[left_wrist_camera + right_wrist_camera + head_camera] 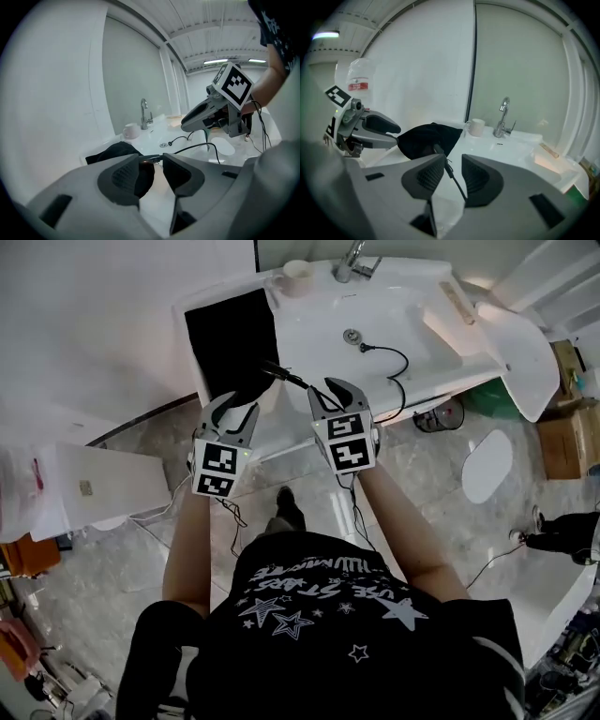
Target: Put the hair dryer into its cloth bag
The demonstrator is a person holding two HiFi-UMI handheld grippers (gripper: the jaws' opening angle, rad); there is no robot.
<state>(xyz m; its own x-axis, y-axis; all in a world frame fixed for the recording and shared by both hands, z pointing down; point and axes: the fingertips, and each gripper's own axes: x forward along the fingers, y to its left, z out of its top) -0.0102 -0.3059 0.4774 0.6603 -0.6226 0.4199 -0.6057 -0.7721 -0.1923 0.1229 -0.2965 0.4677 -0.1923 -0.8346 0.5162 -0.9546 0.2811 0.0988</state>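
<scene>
A black cloth bag (230,338) lies on the left of the white sink counter (309,352). The hair dryer's body is hidden inside it. Only its black cord (398,362) comes out of the bag's mouth, running across the basin to the plug (367,348). My left gripper (234,413) hangs open just before the bag's near edge, with nothing between its fingers. My right gripper (333,395) is beside it, open. In the right gripper view the cord (449,169) runs between the right gripper (453,171) pads without being pressed. The bag (429,136) lies beyond. In the left gripper view the left gripper (158,166) stands open before the bag (115,151).
A mug (296,277) and a faucet (352,259) stand at the back of the sink; a wooden piece (457,301) lies at its right. A white table (103,484) is at the left, cardboard boxes (562,437) at the right. Cables trail on the marble floor (441,484).
</scene>
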